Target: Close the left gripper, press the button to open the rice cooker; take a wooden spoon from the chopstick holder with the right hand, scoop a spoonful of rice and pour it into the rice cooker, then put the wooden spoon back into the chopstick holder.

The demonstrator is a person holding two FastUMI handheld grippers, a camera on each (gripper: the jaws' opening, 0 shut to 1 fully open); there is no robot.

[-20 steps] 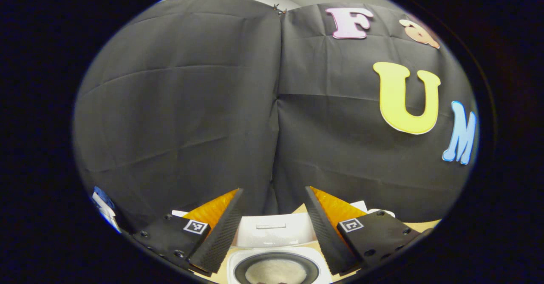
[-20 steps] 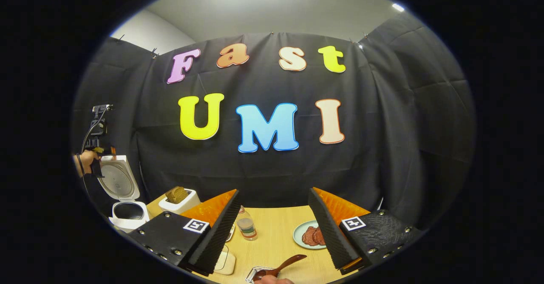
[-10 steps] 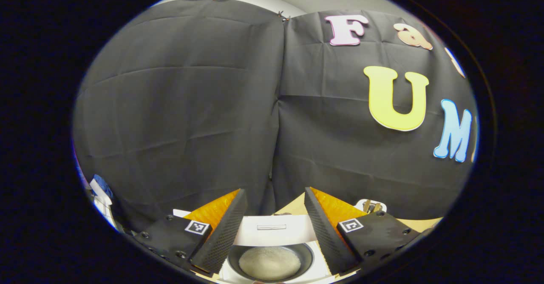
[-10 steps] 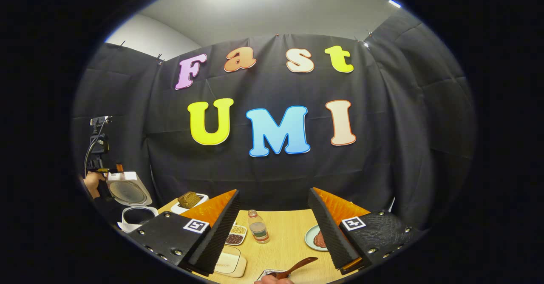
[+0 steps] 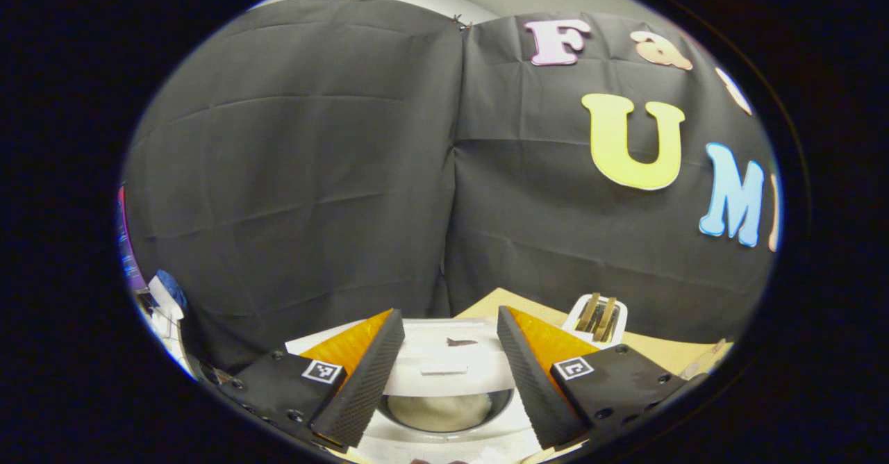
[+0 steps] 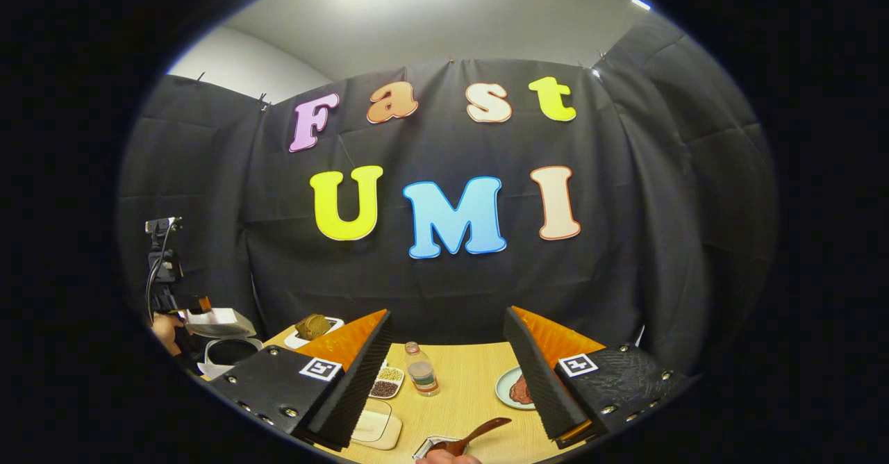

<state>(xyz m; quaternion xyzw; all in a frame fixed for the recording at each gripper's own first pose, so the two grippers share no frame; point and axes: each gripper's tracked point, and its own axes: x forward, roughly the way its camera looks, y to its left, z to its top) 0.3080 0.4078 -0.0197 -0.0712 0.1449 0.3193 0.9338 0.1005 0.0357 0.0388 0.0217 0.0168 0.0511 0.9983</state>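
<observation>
In the left gripper view, my left gripper is open, and the white rice cooker's lid lies tilted low between its fingers. Under the lid the pot holds white rice. The right gripper view shows the rice cooker at far left, its lid half down beside the left gripper and the hand holding it. My right gripper is open and holds nothing. The wooden spoon leans out of the chopstick holder at the bottom edge, below the fingers.
On the wooden table stand a small bottle, a dish of beans, a plate of meat, a lidded box and a toaster with bread. The toaster is right of the cooker.
The cooker's lid has swung from upright to nearly flat over the pot, and the left gripper came down with it. The right gripper stayed open and barely shifted.
</observation>
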